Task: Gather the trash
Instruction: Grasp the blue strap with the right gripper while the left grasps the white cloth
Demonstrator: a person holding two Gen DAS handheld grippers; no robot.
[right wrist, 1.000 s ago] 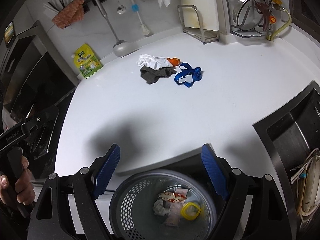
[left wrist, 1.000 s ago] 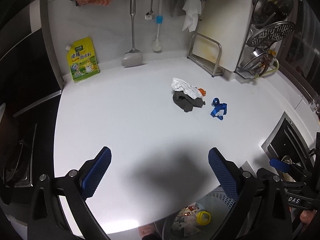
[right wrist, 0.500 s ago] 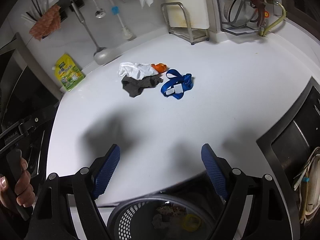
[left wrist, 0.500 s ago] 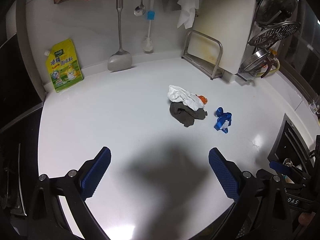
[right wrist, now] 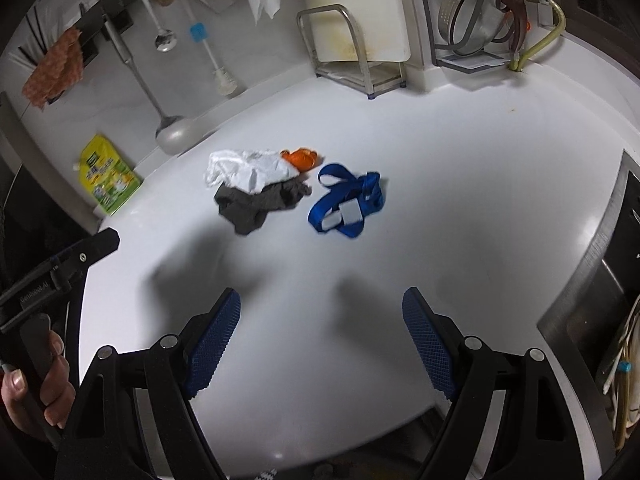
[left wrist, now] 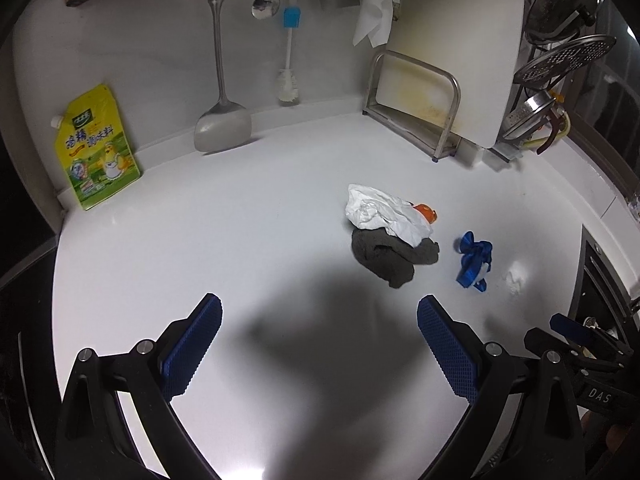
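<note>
While both my claws hang over the white counter, neither grips anything: left gripper fingers spread wide, right gripper the same. Trash sits mid-counter, well ahead of both: crumpled white paper lying on a dark grey rag, an orange scrap touching the paper, blue strap just beside the rag. Yellow pouch leans against the back wall

Black tongs, blue gridded pads, silver screws
</note>
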